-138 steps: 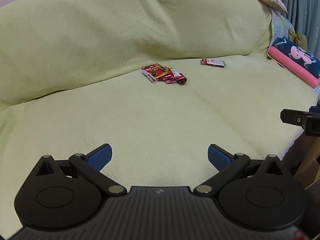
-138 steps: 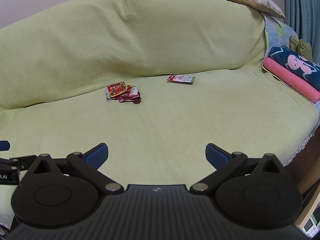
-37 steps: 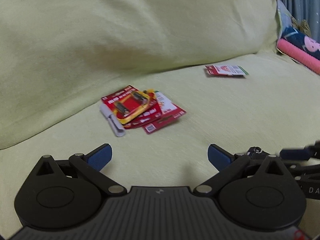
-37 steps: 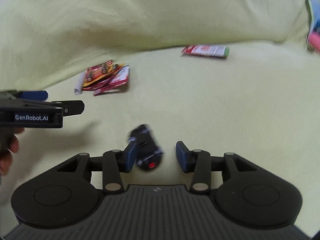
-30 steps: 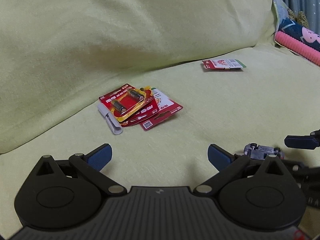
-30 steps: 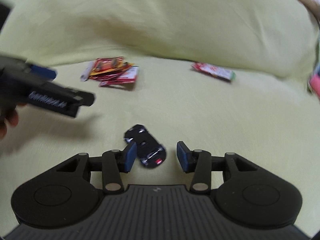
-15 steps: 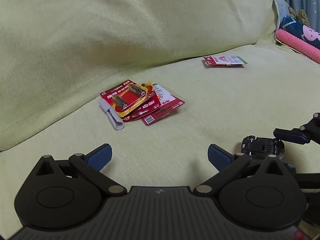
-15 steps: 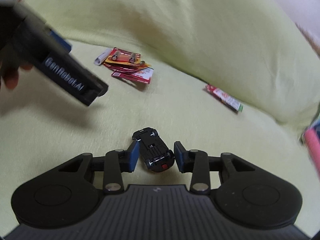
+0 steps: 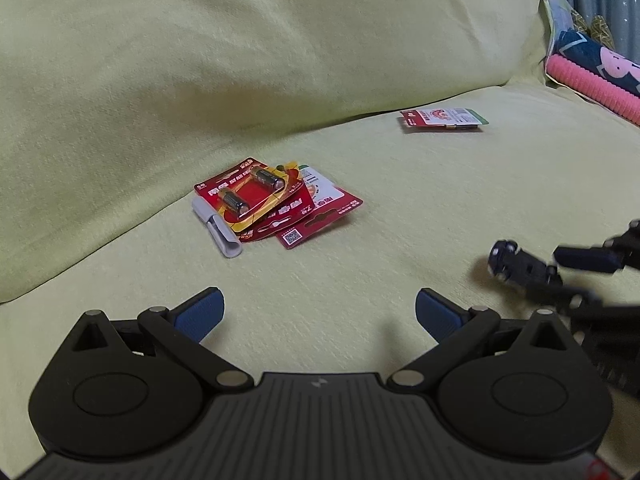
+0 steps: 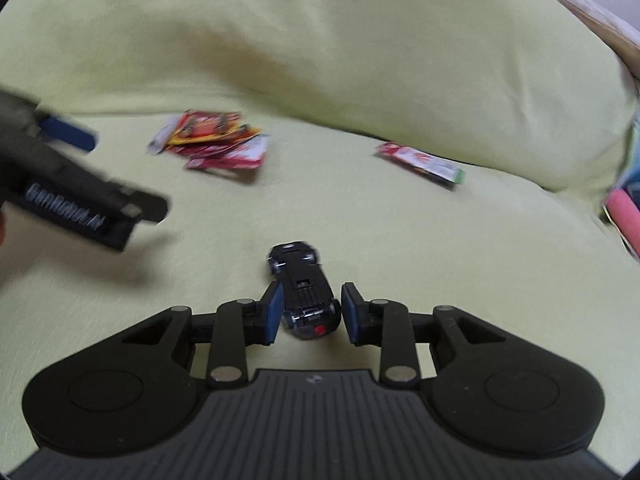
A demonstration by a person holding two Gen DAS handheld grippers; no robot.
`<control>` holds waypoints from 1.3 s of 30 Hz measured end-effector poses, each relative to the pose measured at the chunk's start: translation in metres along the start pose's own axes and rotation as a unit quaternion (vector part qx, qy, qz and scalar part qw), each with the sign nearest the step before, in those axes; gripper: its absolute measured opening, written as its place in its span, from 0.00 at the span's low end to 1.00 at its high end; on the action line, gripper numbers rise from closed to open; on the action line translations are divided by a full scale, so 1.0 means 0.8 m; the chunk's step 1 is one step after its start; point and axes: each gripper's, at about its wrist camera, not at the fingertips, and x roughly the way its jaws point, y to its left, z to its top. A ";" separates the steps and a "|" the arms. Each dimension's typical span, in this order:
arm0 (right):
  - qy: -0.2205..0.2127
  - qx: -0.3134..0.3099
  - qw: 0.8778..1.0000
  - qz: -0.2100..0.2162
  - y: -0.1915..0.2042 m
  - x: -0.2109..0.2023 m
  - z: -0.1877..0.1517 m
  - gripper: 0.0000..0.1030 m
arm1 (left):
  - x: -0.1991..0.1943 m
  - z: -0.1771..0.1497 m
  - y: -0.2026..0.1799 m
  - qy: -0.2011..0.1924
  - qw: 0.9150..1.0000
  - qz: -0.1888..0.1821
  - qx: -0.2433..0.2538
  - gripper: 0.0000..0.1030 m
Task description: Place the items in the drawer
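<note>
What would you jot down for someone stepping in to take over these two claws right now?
Right claw: shut on the black toy car, which is upside down, wheels showing, held above the sofa seat.
Left claw: open, empty, hovering over the seat, facing the battery packs.
Still on the seat: the pile of red battery packs with a grey tube at its left edge, and a separate red and green packet further right near the backrest.
Done: car picked up.
Left: put the car in the drawer, then fetch the rest. No drawer is in view.
</note>
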 end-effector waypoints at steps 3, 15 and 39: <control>0.000 0.025 1.000 -0.009 -0.014 0.000 -0.001 0.26 | 0.000 -0.001 -0.004 0.001 1.000 -0.003 0.004 0.99; -0.005 0.044 0.999 0.027 -0.012 0.002 -0.003 0.56 | 0.004 -0.002 -0.009 0.006 1.000 -0.005 0.013 0.99; -0.072 -0.227 0.971 0.010 0.083 -0.023 -0.012 0.28 | -0.001 -0.003 0.026 -0.001 1.000 0.003 -0.019 0.99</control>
